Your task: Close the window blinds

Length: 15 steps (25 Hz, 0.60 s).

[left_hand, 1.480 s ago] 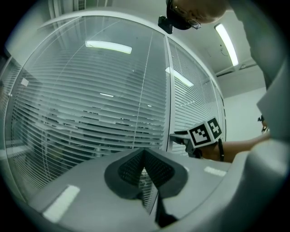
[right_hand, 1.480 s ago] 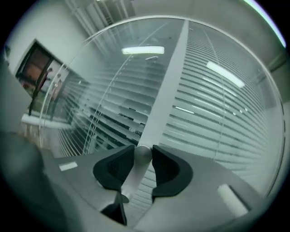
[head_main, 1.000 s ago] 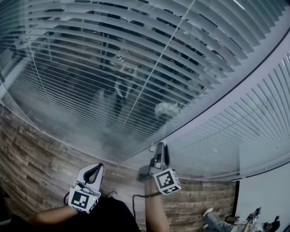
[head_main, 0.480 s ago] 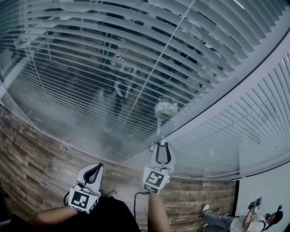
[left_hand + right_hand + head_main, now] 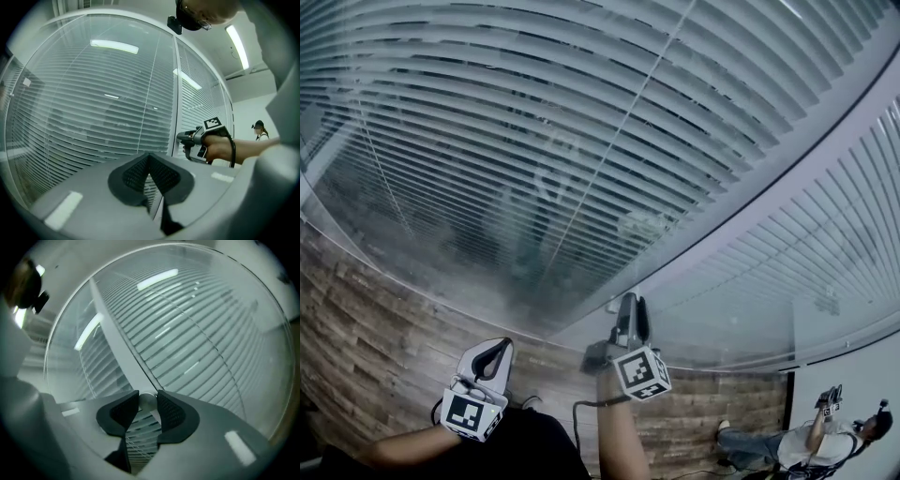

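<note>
Recording R gripper [image 5: 630, 302] pointing level at frame post [image 5: 769, 202], which is dividing two sets of slats. Seeing its jaws having just been closing and now grasping small round knob [image 5: 147, 401]. Pads are pressing it from both sides per R gripper view. Noting knob sitting at gripper tips, right against foot of post.

Finding blinds [image 5: 534, 141] hanging ahead of, above and to left of R gripper. Slats are lying nearly flat and overlapping, w/ only thin dark gaps showing. Noting second set of blinds [image 5: 853, 234] spreading to right of R gripper, past post.

Finding L gripper [image 5: 497, 347] hanging lower and to left of R gripper, well apart. Its jaws are clenched tip to tip w/ nothing btwn them, touching nothing.

Noting wood-plank floor [image 5: 366, 328] lying below both grippers. Spotting person [image 5: 825, 436] far right of R gripper, in bkgd.
</note>
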Each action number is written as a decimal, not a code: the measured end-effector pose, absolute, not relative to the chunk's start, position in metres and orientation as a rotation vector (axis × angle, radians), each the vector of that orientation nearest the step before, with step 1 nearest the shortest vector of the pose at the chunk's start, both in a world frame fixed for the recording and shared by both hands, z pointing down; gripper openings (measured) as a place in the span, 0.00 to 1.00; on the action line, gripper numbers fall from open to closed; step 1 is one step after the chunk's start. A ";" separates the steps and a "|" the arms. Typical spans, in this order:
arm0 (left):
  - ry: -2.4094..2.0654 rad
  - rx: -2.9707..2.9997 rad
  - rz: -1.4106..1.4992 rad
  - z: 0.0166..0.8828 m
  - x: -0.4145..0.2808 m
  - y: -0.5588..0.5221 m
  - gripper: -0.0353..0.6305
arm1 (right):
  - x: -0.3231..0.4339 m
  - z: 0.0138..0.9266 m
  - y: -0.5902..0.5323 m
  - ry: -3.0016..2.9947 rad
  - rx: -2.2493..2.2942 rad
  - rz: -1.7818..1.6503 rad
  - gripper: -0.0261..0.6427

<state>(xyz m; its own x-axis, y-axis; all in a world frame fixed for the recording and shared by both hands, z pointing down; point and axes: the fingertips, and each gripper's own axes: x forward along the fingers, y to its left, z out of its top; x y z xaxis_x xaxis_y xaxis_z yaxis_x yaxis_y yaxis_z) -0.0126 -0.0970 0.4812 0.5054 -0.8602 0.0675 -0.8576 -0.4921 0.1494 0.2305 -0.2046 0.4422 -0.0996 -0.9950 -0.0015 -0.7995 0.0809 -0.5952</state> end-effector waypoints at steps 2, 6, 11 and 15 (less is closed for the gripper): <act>-1.485 2.587 -0.024 0.482 -0.012 -0.098 0.06 | 0.232 0.445 -0.206 1.916 -1.708 -0.708 0.23; -1.470 2.604 -0.038 0.483 -0.014 -0.091 0.06 | 0.224 0.444 -0.198 2.115 -1.897 -0.513 0.24; -1.473 2.592 -0.041 0.481 -0.015 -0.092 0.06 | 0.214 0.437 -0.193 2.456 -2.317 0.163 0.27; -1.465 2.594 -0.043 0.471 -0.009 -0.095 0.06 | 0.211 0.439 -0.204 2.557 -2.465 0.371 0.27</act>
<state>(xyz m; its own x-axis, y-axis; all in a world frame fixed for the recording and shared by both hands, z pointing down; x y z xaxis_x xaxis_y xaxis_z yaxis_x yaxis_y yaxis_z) -0.0093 -0.0955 0.4709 0.5192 -0.8529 0.0543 -0.8482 -0.5064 0.1549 0.2114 -0.2041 0.4390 0.0006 -0.9869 0.1612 -0.9003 0.0697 0.4297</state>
